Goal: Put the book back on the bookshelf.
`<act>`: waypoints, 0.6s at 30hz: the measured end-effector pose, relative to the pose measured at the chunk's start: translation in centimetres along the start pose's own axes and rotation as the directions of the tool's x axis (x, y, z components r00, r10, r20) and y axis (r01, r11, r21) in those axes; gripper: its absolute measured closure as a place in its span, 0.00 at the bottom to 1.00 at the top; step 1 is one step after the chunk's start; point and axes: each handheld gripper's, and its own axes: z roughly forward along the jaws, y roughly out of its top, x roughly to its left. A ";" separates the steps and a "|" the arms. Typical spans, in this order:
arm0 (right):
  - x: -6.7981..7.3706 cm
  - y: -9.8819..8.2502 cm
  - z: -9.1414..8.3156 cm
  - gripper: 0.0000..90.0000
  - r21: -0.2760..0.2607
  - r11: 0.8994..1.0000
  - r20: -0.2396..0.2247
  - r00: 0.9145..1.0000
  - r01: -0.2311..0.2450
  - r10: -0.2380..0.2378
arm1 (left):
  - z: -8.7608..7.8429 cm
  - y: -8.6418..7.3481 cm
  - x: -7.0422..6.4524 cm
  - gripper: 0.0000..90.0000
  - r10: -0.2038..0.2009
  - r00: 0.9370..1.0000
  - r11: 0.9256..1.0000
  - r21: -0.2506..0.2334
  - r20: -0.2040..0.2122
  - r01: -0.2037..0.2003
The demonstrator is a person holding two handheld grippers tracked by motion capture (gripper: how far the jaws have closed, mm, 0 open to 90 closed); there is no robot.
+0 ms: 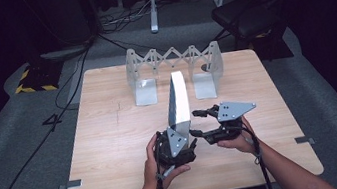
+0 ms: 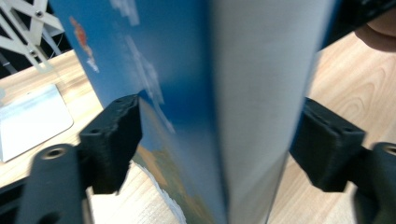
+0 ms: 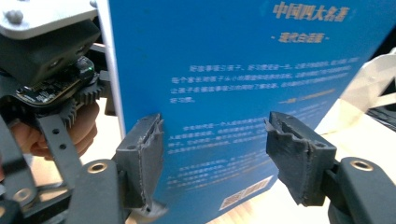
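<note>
A blue-covered book (image 1: 178, 100) is standing on its edge near the middle of the wooden table (image 1: 114, 148), its white page block facing the person and its length running away toward an expandable metal book stand (image 1: 173, 68) at the far side of the table. The book is sitting well short of that stand, not touching it.

The left gripper (image 1: 179, 141) is reaching to the near end of the book, with the person's left hand (image 1: 159, 164) wrapping it from below. In the left gripper view the book (image 2: 224, 93) is standing between the two black jaws, the left one lying against the blue cover; whether the right one is pressing on the page side I cannot tell, and no firm clamp is showing.

The right gripper (image 1: 206, 124) is sitting just beside the book on its right, borne by the right hand (image 1: 239, 140). In the right gripper view its jaws are standing spread in front of the back cover (image 3: 243, 93), which is carrying white Chinese text and a small code square near the bottom; both pads are lying off the cover, so this gripper is released and holding nothing. The left gripper (image 3: 51, 70) is showing at the left of that view, beside the book's edge
</note>
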 end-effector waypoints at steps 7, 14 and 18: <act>-0.8 -0.7 0.4 0.42 0.033 0.999 0.027 0.999 -0.029 0.028 | -0.5 -0.5 1.1 0.42 -0.023 0.997 0.999 -0.021 0.068 0.024; -2.5 -2.0 -0.8 0.39 0.088 0.994 0.041 0.998 -0.058 0.054 | -1.6 -1.1 3.4 0.66 -0.013 0.995 1.000 -0.015 0.099 0.015; -3.6 -3.1 -2.3 0.38 0.153 0.986 0.042 0.997 -0.063 0.057 | -1.6 -1.3 3.9 0.66 -0.023 0.992 0.999 -0.019 0.127 0.025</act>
